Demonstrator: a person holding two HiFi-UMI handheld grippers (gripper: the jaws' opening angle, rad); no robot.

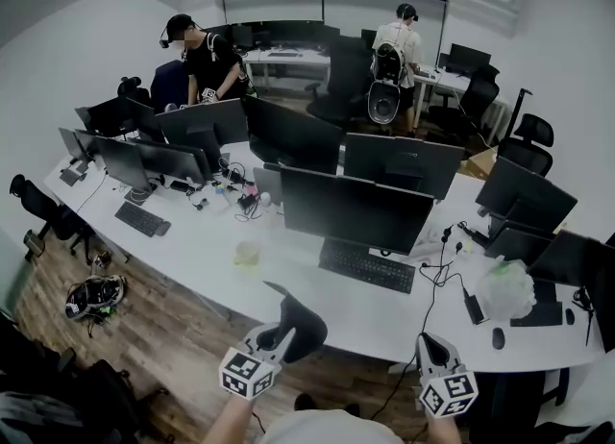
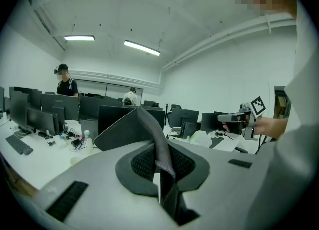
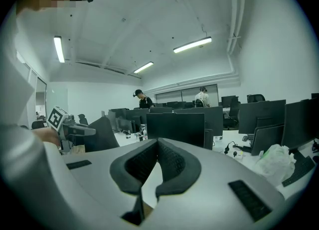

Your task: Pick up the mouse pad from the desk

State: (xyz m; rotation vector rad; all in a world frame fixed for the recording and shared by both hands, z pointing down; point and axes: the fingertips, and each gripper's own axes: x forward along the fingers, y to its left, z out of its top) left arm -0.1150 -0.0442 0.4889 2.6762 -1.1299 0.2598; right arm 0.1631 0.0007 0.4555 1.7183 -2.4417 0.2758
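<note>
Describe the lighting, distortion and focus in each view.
Head view: strong fisheye bends the desk into an arc, corners go dark. Left gripper view: ceiling lights blow out white; the mouse pad near the lens looks slightly soft. Right gripper view: even, dim light, black rim around the picture.

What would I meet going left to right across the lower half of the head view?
black keyboard → mouse pad → right hand-held gripper → white plastic bag
</note>
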